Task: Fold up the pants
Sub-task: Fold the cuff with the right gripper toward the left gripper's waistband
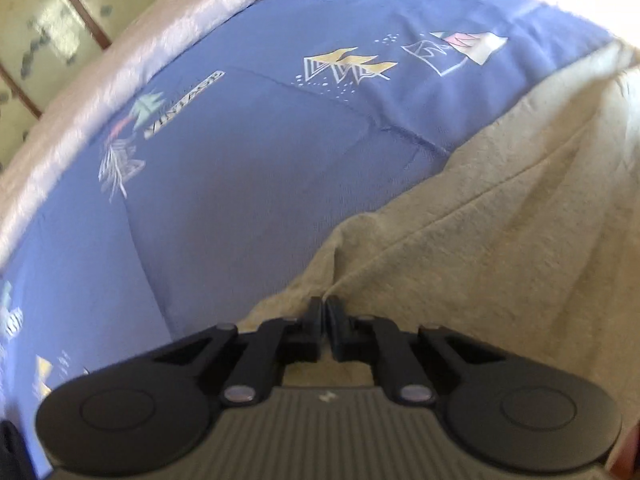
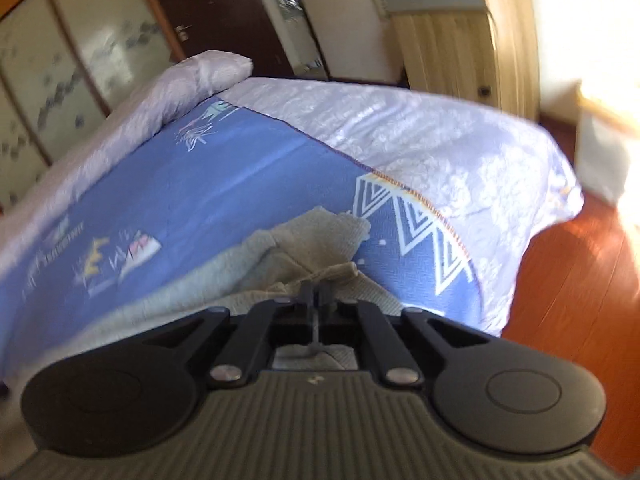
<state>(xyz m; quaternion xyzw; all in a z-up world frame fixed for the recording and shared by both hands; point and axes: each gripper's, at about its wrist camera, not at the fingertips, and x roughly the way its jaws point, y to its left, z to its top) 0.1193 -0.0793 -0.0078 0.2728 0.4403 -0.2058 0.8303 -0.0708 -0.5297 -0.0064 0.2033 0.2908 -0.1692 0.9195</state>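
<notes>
The pants [image 1: 500, 216] are beige, soft and fleecy, and lie on a blue patterned bedsheet [image 1: 248, 168]. In the left wrist view they fill the right half, running from the fingers up to the far right. My left gripper [image 1: 325, 305] is shut on an edge of the pants, and the cloth puckers where the fingers pinch it. In the right wrist view the pants [image 2: 308, 240] lie bunched just ahead of the fingers. My right gripper [image 2: 318, 286] is shut on a fold of the same cloth.
The blue sheet [image 2: 224, 188] lies over a pale lilac bedspread [image 2: 440, 140], with a pillow [image 2: 212, 68] at the far end. A wooden floor [image 2: 572, 288] lies beyond the bed's right edge. Sliding wardrobe doors [image 2: 80, 68] stand to the left, a curtain [image 2: 444, 44] behind.
</notes>
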